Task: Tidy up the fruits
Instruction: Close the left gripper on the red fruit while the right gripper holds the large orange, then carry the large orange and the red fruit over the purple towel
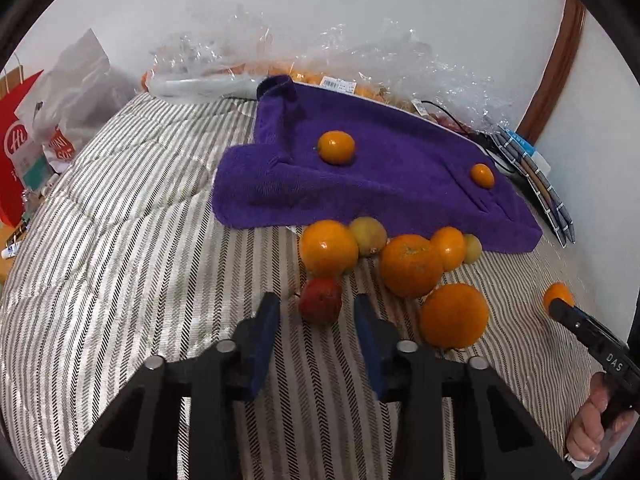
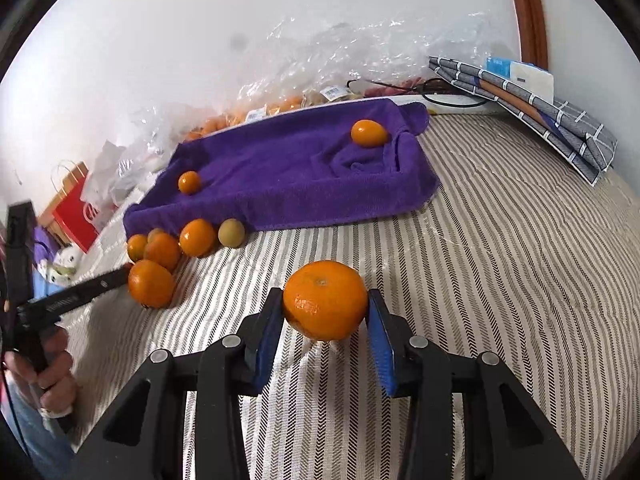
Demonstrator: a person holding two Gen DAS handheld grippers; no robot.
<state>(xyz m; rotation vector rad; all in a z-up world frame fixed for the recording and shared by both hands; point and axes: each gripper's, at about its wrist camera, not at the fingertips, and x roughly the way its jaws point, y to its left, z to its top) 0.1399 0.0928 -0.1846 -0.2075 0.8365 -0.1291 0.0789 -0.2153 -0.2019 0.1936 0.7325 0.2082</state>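
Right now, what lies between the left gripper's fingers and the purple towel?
In the left wrist view, a red apple sits just ahead of the left gripper, then a large orange before the purple towel.

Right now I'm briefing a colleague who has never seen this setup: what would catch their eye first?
Probably the purple towel, bright against the striped bedcover, with two small orange fruits on it. Next, the cluster of oranges along its near edge, where the open left gripper flanks a red fruit. The right gripper grips a single orange.
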